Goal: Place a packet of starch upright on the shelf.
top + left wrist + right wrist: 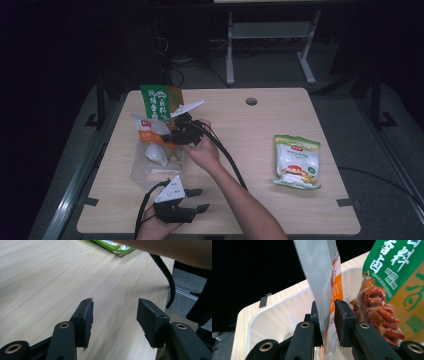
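Note:
My right gripper is shut on an orange-and-white packet, held upright over a clear plastic bin at the table's left. In the right gripper view the black jaws pinch the packet's silver edge. Beside it, against the bin's far end, stands a green packet printed with red food. A white object lies in the bin. My left gripper hovers open near the table's front edge, with only bare wood between its jaws.
A green-and-white packet lies flat on the right half of the table, its corner also in the left gripper view. A cable hole sits near the far edge. The right gripper's black cable trails along the forearm.

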`<control>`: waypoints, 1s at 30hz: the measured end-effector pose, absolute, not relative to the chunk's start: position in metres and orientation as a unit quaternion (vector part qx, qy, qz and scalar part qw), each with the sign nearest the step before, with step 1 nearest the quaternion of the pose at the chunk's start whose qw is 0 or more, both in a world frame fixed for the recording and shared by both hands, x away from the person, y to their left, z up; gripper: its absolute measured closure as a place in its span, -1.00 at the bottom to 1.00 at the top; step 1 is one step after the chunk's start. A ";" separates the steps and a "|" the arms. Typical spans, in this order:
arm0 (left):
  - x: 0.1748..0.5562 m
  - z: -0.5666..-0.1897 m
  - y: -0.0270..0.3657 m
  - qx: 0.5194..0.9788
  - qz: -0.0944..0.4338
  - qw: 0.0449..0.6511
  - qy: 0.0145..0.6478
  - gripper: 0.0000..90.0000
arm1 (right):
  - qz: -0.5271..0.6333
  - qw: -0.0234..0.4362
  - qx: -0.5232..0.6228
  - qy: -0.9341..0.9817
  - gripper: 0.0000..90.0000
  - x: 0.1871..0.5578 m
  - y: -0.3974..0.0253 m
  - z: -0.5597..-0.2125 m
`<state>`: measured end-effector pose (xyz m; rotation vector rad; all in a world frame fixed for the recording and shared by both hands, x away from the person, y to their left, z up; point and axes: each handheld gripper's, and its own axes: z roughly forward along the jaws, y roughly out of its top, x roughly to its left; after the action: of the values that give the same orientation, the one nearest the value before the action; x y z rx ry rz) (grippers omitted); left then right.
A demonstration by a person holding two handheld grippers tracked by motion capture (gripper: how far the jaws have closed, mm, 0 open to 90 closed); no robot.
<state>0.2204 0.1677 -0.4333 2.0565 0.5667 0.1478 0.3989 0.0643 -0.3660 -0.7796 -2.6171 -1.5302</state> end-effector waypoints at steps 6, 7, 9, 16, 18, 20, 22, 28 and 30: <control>0.222 -0.434 0.167 0.846 0.061 0.476 0.232 0.03 | -0.483 0.010 -0.244 -0.841 0.67 0.398 0.057 -0.364; 0.222 -0.434 0.167 0.847 0.061 0.474 0.231 0.03 | -0.482 0.008 -0.244 -0.841 0.67 0.398 0.055 -0.364; 0.223 -0.434 0.168 0.847 0.061 0.474 0.234 0.02 | -0.482 0.011 -0.242 -0.842 0.64 0.398 0.052 -0.364; 0.226 -0.434 0.168 0.847 0.066 0.473 0.234 0.00 | -0.482 0.027 -0.242 -0.841 0.56 0.396 0.039 -0.362; 0.226 -0.435 0.167 0.846 0.064 0.473 0.237 -0.01 | -0.481 0.026 -0.240 -0.843 0.54 0.394 0.036 -0.361; 0.226 -0.435 0.166 0.845 0.062 0.473 0.241 -0.01 | -0.481 0.027 -0.238 -0.844 0.53 0.393 0.033 -0.360; 0.226 -0.435 0.166 0.846 0.063 0.472 0.240 -0.02 | -0.477 0.029 -0.238 -0.846 0.50 0.391 0.029 -0.359; 0.228 -0.436 0.165 0.847 0.065 0.470 0.238 -0.04 | -0.480 0.034 -0.238 -0.844 0.39 0.387 0.017 -0.358; 0.228 -0.436 0.165 0.847 0.064 0.471 0.239 -0.05 | -0.481 0.033 -0.237 -0.843 0.37 0.387 0.012 -0.358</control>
<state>0.2281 0.1651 -0.4358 2.0732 0.5854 0.1564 0.3866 0.0125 -0.3584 -0.7294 -2.5949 -1.4806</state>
